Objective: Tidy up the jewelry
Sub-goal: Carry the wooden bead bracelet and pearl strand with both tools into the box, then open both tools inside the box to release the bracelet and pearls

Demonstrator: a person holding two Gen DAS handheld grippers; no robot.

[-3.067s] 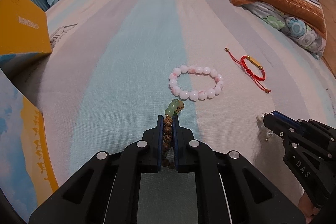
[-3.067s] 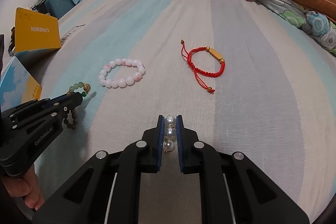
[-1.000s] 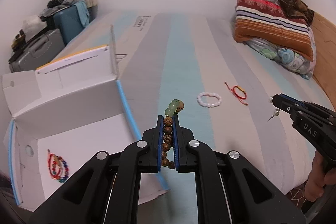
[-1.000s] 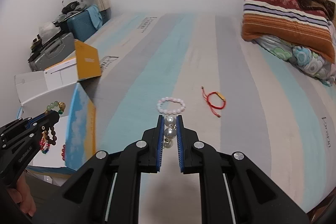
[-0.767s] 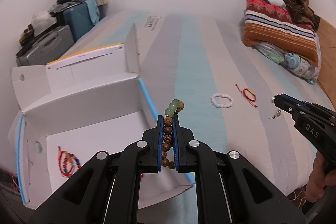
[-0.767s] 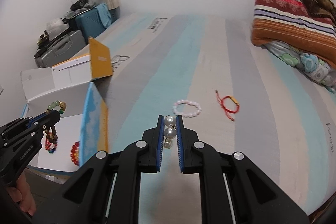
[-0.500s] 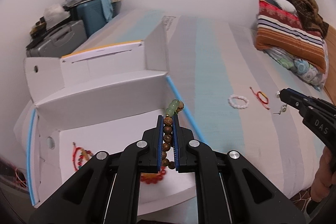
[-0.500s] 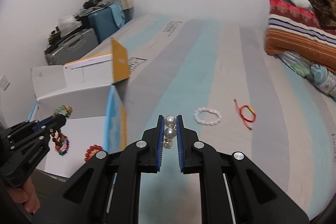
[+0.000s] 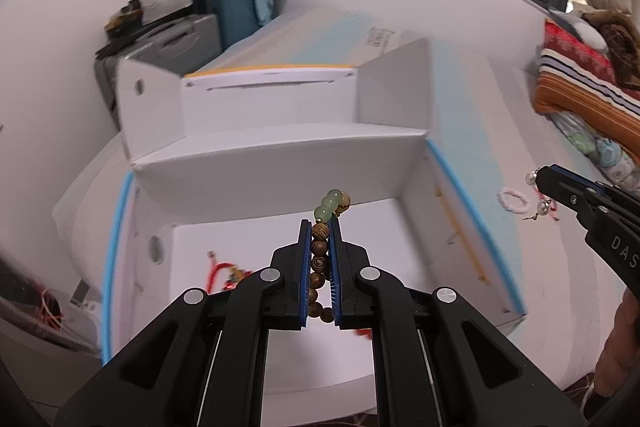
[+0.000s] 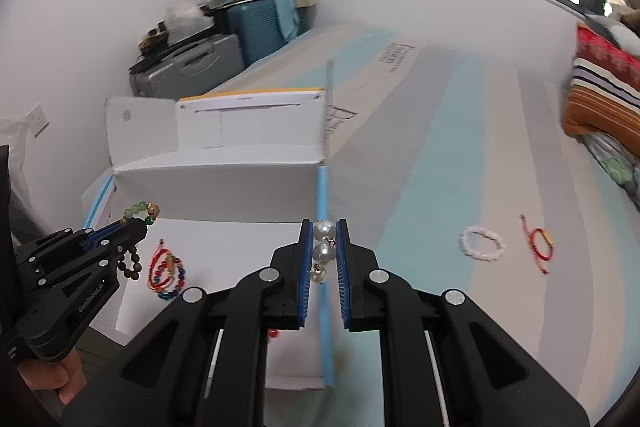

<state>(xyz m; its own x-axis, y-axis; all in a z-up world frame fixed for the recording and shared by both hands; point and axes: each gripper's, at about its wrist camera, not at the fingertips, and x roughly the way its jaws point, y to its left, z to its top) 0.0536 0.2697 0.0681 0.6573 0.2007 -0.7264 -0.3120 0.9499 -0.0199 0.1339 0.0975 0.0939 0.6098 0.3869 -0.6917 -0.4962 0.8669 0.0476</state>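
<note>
Between the left gripper's (image 9: 319,227) closed blue pads hangs a wooden bead bracelet (image 9: 320,259) with green beads, above an open white box (image 9: 280,171). Beside it, the right gripper (image 10: 324,229) pinches a pearl earring (image 10: 323,247) over the box's blue edge; a pink bead bracelet (image 10: 481,243) and red cord bracelet (image 10: 538,245) lie on the striped bed (image 10: 432,187)

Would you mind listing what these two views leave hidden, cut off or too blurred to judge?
- Left wrist view: the left gripper covers much of the white box floor, so the red jewelry inside shows only partly.
- Left wrist view: the pearl earrings are small and blurred.
- Right wrist view: the wooden bead bracelet is partly hidden by the left gripper's jaws.
- Right wrist view: the right gripper covers the box's near corner.
</note>
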